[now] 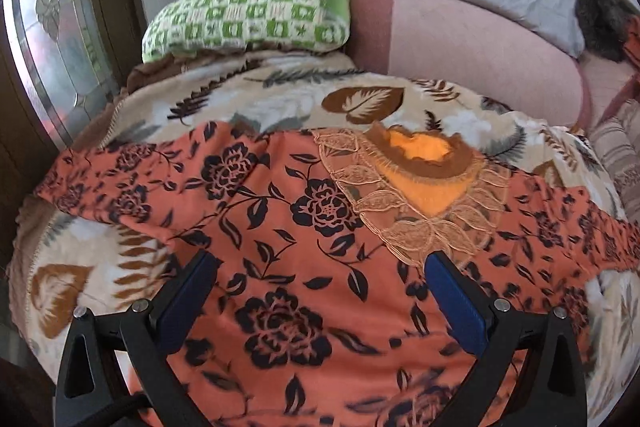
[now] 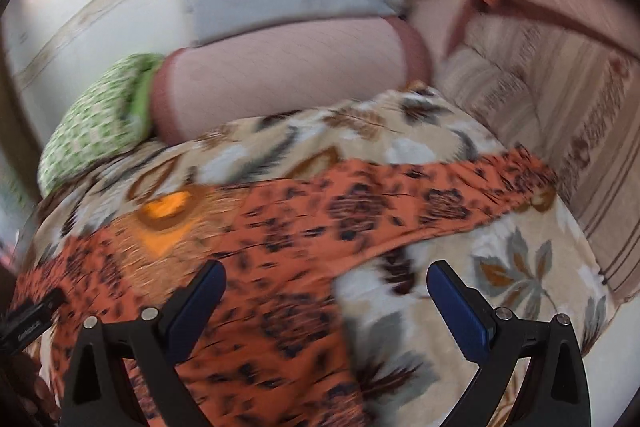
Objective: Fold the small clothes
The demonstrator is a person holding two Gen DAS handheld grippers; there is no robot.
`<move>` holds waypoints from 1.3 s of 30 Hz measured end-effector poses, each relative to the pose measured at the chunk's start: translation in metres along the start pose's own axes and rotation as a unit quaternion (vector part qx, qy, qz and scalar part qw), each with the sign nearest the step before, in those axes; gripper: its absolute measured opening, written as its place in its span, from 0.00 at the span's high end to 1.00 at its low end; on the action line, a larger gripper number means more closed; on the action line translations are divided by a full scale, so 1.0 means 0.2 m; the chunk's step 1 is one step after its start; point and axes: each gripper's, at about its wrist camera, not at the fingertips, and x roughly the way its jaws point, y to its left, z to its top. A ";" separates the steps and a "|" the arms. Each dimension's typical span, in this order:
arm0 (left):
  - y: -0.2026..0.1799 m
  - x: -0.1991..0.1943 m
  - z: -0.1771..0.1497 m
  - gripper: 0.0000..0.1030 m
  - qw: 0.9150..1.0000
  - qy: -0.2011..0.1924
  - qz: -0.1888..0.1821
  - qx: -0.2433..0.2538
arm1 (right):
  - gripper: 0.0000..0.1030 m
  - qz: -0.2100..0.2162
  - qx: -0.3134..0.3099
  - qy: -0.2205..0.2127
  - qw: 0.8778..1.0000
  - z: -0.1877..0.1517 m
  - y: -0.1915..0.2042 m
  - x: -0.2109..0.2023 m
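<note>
The leaf-print blanket (image 1: 280, 95) carries the orange floral garment (image 1: 304, 227), spread flat with its lace neckline (image 1: 420, 203) at 12 o'clock and sleeves reaching toward 9 and 3 o'clock — the step in hand is judged pre-grasp, before the first fold. The next move calls for pinching a sleeve or side edge. The left gripper (image 1: 318, 279) hovers over the garment's middle and the right gripper (image 2: 325, 287) over its 3 o'clock edge — both spread wide, holding nothing.

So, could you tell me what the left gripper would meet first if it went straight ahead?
Most likely the orange floral garment: the open left gripper points over it, with the lace neckline beyond. Depth is uncertain.
</note>
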 end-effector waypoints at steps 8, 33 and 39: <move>0.01 0.31 -0.02 0.00 0.999 0.048 -0.003 0.001 | 0.10 0.021 0.293 0.025 0.955 0.05 -1.16 0.49; 0.06 0.29 0.13 0.00 0.999 -0.032 0.035 -0.005 | 0.94 0.232 0.320 -0.068 0.916 0.49 -0.94 0.53; 0.28 0.17 0.22 0.00 0.993 -0.079 0.075 -0.048 | 0.94 0.336 0.205 -0.037 0.919 0.51 -0.17 0.35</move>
